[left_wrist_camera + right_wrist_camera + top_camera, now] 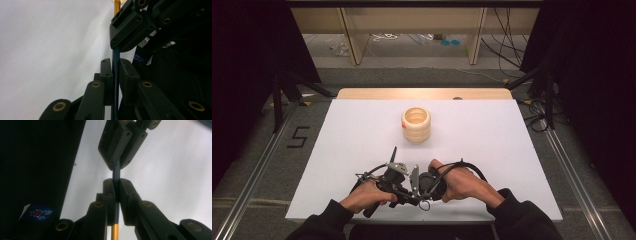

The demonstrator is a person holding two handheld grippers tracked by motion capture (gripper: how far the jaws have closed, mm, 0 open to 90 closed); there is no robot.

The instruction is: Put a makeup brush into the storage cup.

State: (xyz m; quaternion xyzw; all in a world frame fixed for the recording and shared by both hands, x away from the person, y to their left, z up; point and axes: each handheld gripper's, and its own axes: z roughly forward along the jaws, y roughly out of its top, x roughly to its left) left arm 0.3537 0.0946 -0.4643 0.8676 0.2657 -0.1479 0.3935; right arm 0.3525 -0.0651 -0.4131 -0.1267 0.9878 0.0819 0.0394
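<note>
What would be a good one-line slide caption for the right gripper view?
Both black tools, right tool and left tool, clamp one thin dark-blue rod with a gold end above the white table.

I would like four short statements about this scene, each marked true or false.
1. Both tools grip the same thin dark stick. True.
2. The cream ribbed cup lies on its side. False: it stands upright, open at the top.
3. The left tool has its jaws wide open. False: they are closed on the stick.
4. The right tool clamps the stick near its gold end. True.
</note>
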